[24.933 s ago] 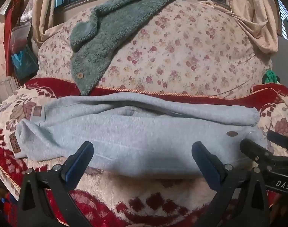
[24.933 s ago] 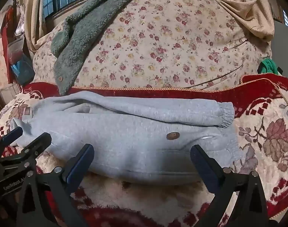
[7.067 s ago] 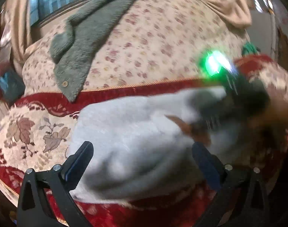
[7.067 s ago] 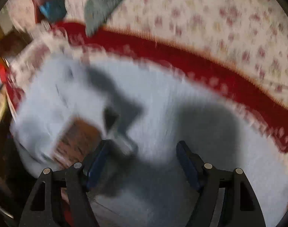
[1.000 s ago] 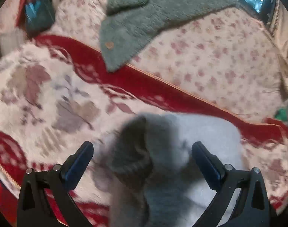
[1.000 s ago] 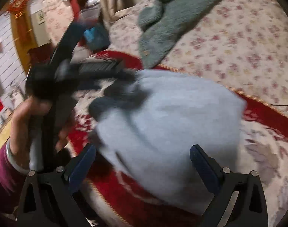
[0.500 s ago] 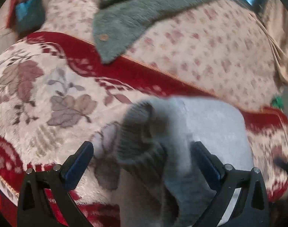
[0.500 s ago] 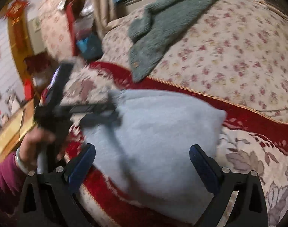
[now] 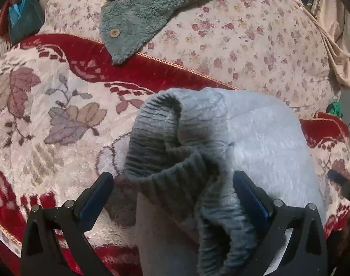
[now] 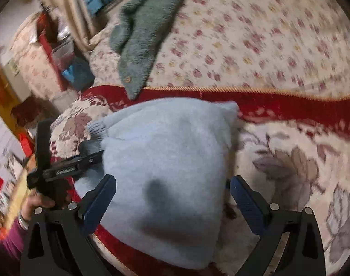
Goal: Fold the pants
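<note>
On the red floral blanket (image 9: 59,119) lie the light grey sweatpants (image 10: 165,161), folded into a compact, rounded bundle; ribbed cuffs (image 9: 175,156) curl up at its left end. Left gripper (image 9: 175,191) has its fingers spread wide on either side of those cuffs, gripping nothing; right gripper (image 10: 172,195) is likewise spread above the bundle. Bare blanket lies to both sides, and the rose-print cushion (image 9: 255,41) with a green fleece garment (image 9: 140,11) rises close behind. Near edges of the bundle are cut off below, and the right view is blurred.
</note>
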Demonstrator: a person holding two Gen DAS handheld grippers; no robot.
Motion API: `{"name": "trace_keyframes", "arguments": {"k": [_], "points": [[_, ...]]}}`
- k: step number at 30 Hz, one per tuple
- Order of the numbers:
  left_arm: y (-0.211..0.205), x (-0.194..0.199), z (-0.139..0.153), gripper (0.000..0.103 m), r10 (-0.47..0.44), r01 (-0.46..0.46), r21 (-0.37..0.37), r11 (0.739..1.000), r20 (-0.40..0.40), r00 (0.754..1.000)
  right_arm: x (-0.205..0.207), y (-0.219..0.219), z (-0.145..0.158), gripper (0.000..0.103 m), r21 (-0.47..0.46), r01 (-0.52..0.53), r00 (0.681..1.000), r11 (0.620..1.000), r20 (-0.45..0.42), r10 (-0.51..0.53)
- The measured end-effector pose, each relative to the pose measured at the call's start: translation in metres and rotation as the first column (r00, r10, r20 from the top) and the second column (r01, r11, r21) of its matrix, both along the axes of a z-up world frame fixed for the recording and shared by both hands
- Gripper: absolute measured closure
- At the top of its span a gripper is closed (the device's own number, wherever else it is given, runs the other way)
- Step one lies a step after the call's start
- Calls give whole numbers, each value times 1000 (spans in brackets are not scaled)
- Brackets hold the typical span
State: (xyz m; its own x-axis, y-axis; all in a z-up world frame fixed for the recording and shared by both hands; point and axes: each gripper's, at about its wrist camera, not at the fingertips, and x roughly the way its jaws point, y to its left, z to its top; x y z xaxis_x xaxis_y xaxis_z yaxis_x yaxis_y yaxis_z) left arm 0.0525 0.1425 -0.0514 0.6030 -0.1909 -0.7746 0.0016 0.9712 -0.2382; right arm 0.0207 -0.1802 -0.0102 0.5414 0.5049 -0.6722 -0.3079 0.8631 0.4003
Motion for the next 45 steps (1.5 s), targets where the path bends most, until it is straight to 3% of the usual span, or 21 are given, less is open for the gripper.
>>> {"name": "trace_keyframes", "arguments": {"k": [5, 8, 12, 14, 15, 17, 21, 25, 29, 31, 34, 35, 40, 43, 45], "points": [[1, -1, 5, 0, -11, 11, 1, 1000, -3, 1000, 7, -22, -18, 1, 134, 31, 998, 991, -54, -24], [12, -5, 18, 0, -22, 23, -43, 999, 3, 1000, 13, -39, -26, 1, 194, 68, 995, 979, -83, -52], [27, -12, 29, 0, -36, 36, 9, 999, 4, 999, 24, -54, -37, 0, 280, 70, 991, 958, -131, -34], [36, -12, 27, 0, -94, 93, -66, 993, 0, 996, 30, -59, -45, 0, 305, 86, 986, 949, -159, -38], [43, -11, 23, 0, -113, 111, -141, 984, -9, 994, 33, -60, -50, 0, 317, 88, 984, 944, -176, -32], [52, -10, 17, 0, -105, 96, -210, 973, -30, 994, 38, -60, -59, 0, 355, 71, 979, 932, -204, 4], [54, -6, 10, 0, -103, 90, -242, 966, -44, 994, 46, -54, -72, 0, 473, 36, 967, 880, -239, 88], [47, 0, 9, 0, -142, 123, -280, 952, -48, 989, 51, -38, -83, 0, 430, 9, 956, 903, -267, 118], [36, 9, -6, 0, -179, 149, -292, 945, -80, 981, 54, -19, -83, 0, 434, -49, 949, 899, -261, 178], [35, 15, -22, 0, -203, 154, -357, 921, -105, 973, 56, -17, -85, 0, 430, -52, 945, 901, -271, 183], [42, 20, -41, 0, -214, 122, -500, 857, -131, 968, 60, -19, -91, 0, 454, -40, 933, 890, -301, 196], [41, 20, -45, 0, -216, 119, -514, 849, -134, 967, 61, -19, -92, 0, 455, -42, 930, 889, -308, 202], [24, 21, -51, 0, -242, 162, -479, 863, -110, 964, 67, -13, -96, 0, 437, -56, 921, 898, -323, 215], [22, 22, -51, 0, -249, 165, -483, 860, -115, 962, 66, -10, -96, 0, 415, -68, 930, 907, -302, 207], [16, 22, -49, 0, -261, 180, -455, 872, -121, 958, 65, -9, -94, 3, 415, -64, 934, 907, -296, 201]]}}
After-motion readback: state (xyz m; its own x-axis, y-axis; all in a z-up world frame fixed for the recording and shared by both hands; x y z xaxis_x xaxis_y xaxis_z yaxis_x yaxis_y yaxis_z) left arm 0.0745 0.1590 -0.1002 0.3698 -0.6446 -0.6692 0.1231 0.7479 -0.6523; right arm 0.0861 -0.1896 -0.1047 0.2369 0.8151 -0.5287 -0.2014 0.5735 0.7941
